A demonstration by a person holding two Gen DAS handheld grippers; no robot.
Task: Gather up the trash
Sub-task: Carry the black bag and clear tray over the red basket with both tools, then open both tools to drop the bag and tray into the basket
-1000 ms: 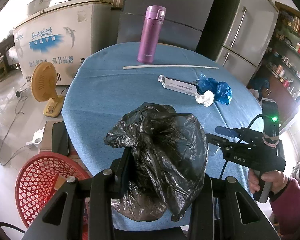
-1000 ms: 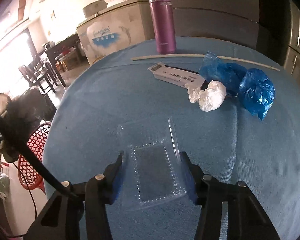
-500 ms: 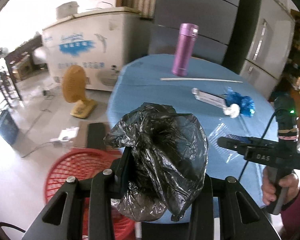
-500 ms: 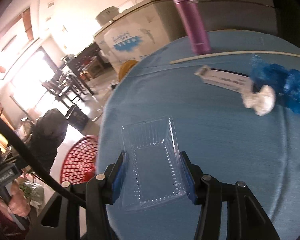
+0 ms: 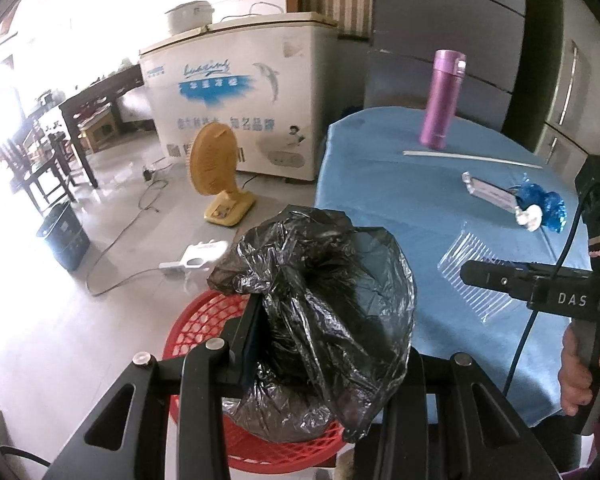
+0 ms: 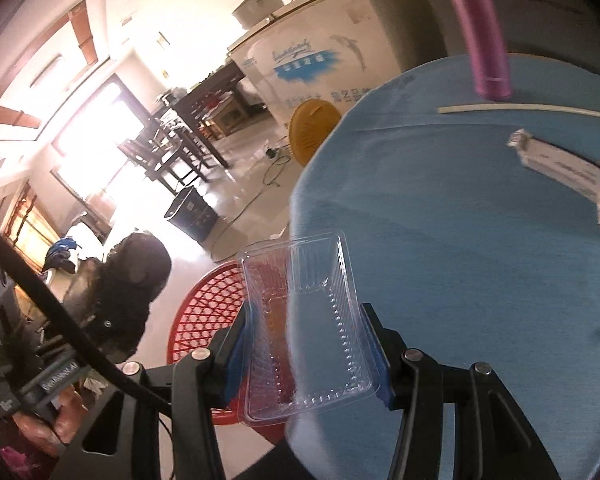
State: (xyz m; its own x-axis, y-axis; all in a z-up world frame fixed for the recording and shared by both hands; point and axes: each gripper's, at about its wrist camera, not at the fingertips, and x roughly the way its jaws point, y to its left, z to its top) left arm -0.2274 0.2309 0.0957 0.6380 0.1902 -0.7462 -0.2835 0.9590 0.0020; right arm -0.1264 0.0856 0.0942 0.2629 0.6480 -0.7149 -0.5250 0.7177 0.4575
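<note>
My left gripper [image 5: 324, 320] is shut on a crumpled black trash bag [image 5: 320, 320] and holds it over a red mesh basket [image 5: 204, 320] beside the table. My right gripper [image 6: 306, 340] is shut on a clear plastic tray [image 6: 304, 332], held above the left edge of the blue table [image 6: 480, 260], partly over the red basket [image 6: 208, 312]. In the left wrist view the tray [image 5: 472, 276] shows ahead of the right gripper [image 5: 472, 274]. A white paper wad [image 5: 530, 220], a blue plastic wad [image 5: 544, 204] and a white carton [image 5: 490, 192] lie on the table.
A purple flask [image 5: 442, 98] stands at the table's far side with a long white strip [image 5: 472, 158] in front of it. On the floor stand a yellow fan [image 5: 216, 176], a dark bin [image 5: 64, 236] and a power strip [image 5: 196, 260]. A white chest freezer [image 5: 236, 96] is behind.
Both grippers have swung left toward the table's edge. The clear tray has been lifted off the table and carried left; the black bag now hangs over the red basket.
</note>
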